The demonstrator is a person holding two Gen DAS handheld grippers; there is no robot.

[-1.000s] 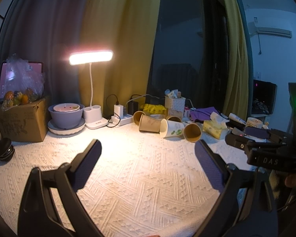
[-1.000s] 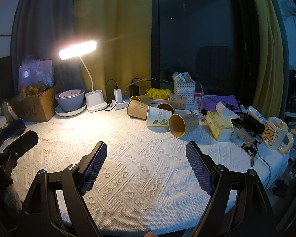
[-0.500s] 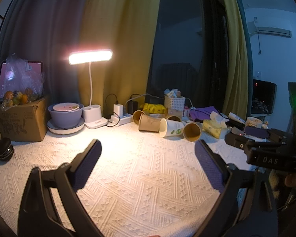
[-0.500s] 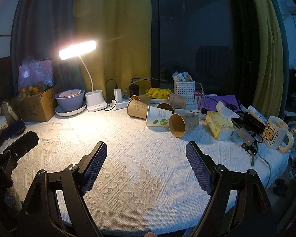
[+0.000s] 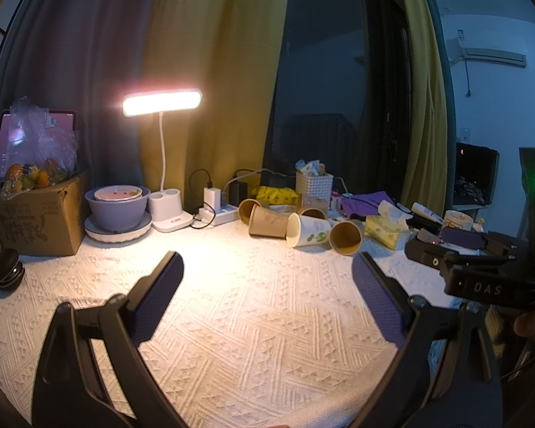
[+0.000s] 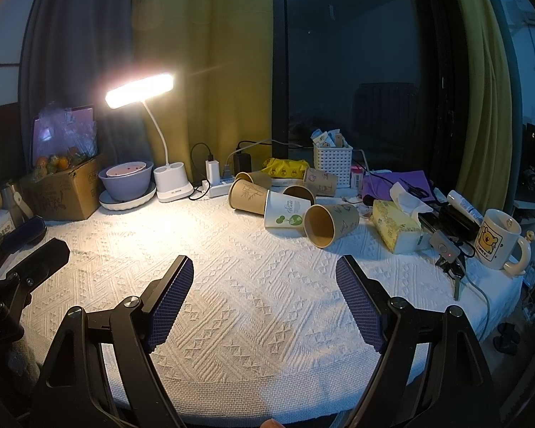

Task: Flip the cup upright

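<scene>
Several paper cups lie on their sides at the back of the white textured tablecloth. Nearest is a brown cup with its mouth toward me; it also shows in the left wrist view. Left of it lie a white cup with a green print and another brown cup. More brown cups lie behind. My left gripper and right gripper are both open and empty, hovering over the cloth well short of the cups.
A lit desk lamp, a purple bowl on a plate, a cardboard box with fruit and a power strip stand at the back left. A tissue box, a white basket, keys and a bear mug sit right.
</scene>
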